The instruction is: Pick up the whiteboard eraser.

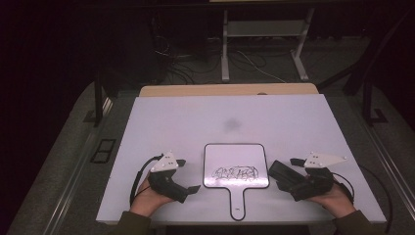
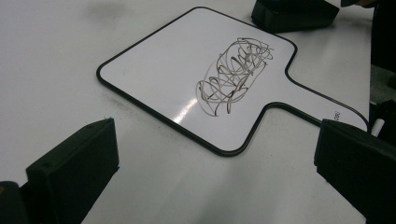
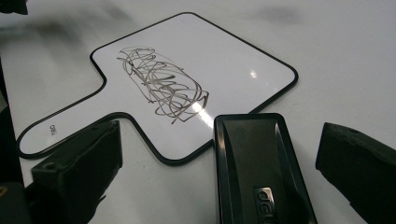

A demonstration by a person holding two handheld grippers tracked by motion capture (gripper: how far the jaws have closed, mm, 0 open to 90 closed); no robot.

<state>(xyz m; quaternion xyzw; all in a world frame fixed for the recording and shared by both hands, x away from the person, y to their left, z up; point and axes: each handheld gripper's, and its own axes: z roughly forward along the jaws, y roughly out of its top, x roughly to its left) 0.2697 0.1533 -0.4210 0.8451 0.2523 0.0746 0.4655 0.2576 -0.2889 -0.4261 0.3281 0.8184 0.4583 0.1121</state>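
The black eraser point(image 3: 261, 163) bears a raised "deli" logo near its near end. The whiteboard's handle point(image 3: 51, 130) carries a small printed mark, apparently the same brand, barely legible.

All 3 views share the whiteboard point(image 1: 236, 165).

A white table top point(image 1: 195, 122) lies on a wooden table point(image 1: 230, 90), and it has a faint grey smudge point(image 1: 232, 124) near the middle. Behind it, on the dark floor, stand the white legs of a frame point(image 1: 225, 49) and loose cables point(image 1: 191, 68).
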